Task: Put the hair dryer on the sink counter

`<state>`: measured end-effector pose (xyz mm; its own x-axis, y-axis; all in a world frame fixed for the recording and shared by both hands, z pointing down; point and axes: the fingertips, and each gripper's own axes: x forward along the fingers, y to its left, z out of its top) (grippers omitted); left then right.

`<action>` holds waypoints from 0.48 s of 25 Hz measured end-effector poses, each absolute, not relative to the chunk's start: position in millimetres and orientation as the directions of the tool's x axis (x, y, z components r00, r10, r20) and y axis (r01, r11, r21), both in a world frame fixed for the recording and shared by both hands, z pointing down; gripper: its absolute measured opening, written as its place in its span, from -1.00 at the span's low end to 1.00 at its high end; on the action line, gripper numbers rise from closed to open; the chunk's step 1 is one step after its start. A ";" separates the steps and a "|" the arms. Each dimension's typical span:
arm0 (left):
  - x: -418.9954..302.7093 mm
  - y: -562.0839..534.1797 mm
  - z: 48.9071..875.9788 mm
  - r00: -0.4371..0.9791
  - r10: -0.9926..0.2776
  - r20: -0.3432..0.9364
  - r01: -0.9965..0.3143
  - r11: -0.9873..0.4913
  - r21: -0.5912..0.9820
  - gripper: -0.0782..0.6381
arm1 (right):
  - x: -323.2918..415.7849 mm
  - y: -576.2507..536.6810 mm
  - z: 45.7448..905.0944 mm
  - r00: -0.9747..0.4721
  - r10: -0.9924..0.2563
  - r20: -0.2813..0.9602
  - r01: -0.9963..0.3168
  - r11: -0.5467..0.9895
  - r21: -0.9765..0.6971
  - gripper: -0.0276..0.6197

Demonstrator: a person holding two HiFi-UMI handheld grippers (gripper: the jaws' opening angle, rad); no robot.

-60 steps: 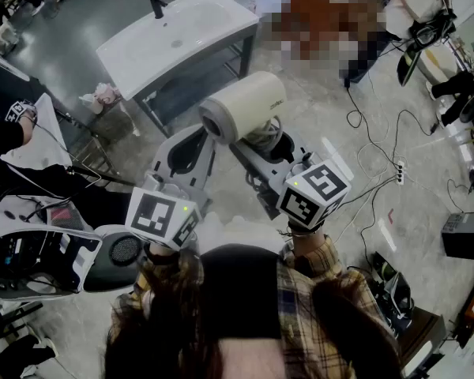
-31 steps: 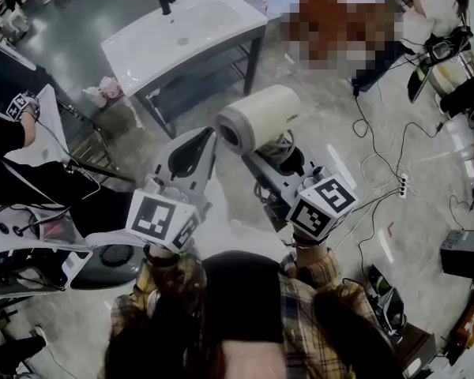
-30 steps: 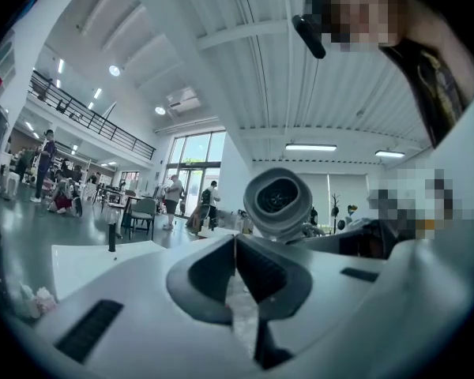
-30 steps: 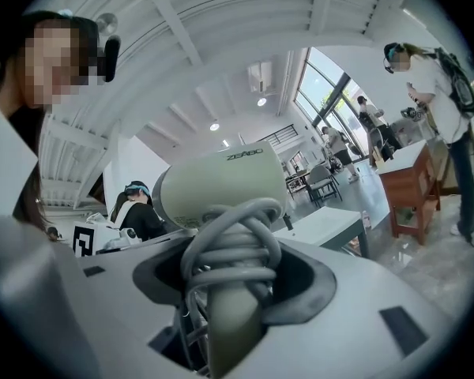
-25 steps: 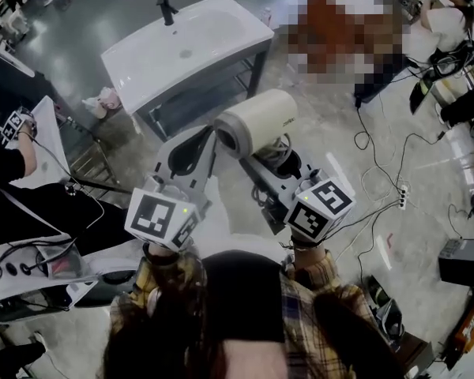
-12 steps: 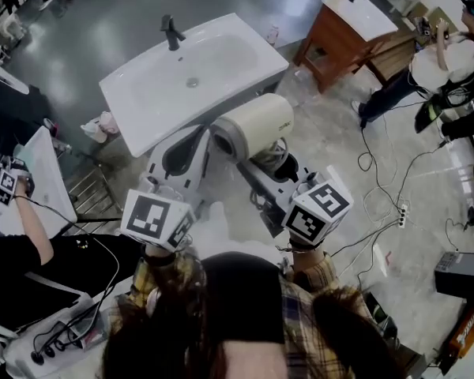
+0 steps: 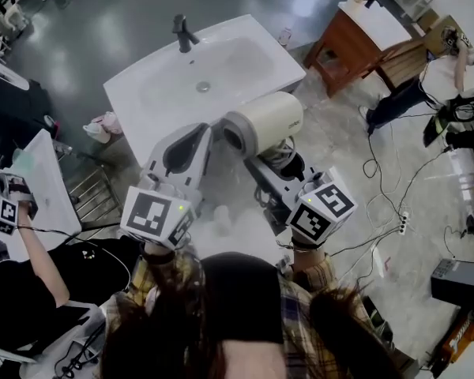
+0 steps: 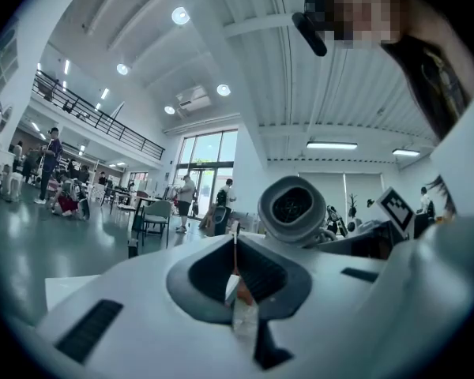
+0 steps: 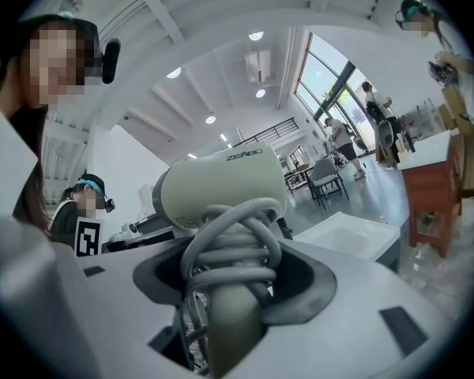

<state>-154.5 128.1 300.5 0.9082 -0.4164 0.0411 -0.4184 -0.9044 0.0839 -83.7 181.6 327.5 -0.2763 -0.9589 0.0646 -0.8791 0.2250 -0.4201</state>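
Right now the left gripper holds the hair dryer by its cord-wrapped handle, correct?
No. The right gripper holds the hair dryer by its cord-wrapped handle; the right gripper view shows it. The left gripper has its jaws together, empty.

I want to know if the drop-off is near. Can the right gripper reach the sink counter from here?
Probably yes. The right gripper, shut on the hair dryer, hangs by the near edge of the sink counter. Nothing shows between them, and the left gripper sits off to the side.
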 end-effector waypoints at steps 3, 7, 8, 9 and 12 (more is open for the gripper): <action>-154.9 122.0 307.4 0.907 -0.418 0.056 -0.421 -0.902 0.096 -0.73 | -71.3 179.9 334.9 -0.243 -0.966 0.085 -0.889 0.187 -0.419 -0.09; -146.1 109.7 312.7 0.906 -0.419 0.059 -0.423 -0.900 0.105 -0.73 | -46.3 173.3 338.8 -0.201 -0.976 0.090 -0.895 0.145 -0.421 -0.09; -141.9 106.2 313.0 0.906 -0.419 0.059 -0.423 -0.900 0.102 -0.73 | -39.9 170.5 338.8 -0.195 -0.977 0.088 -0.896 0.141 -0.420 -0.09; -137.0 102.3 313.4 0.906 -0.419 0.059 -0.423 -0.901 0.099 -0.73 | -33.2 166.8 338.8 -0.192 -0.978 0.086 -0.897 0.139 -0.419 -0.09; -119.0 83.4 315.4 0.901 -0.429 0.063 -0.433 -0.897 0.091 -0.73 | -8.9 145.9 339.8 -0.192 -0.978 0.081 -0.899 0.142 -0.413 -0.09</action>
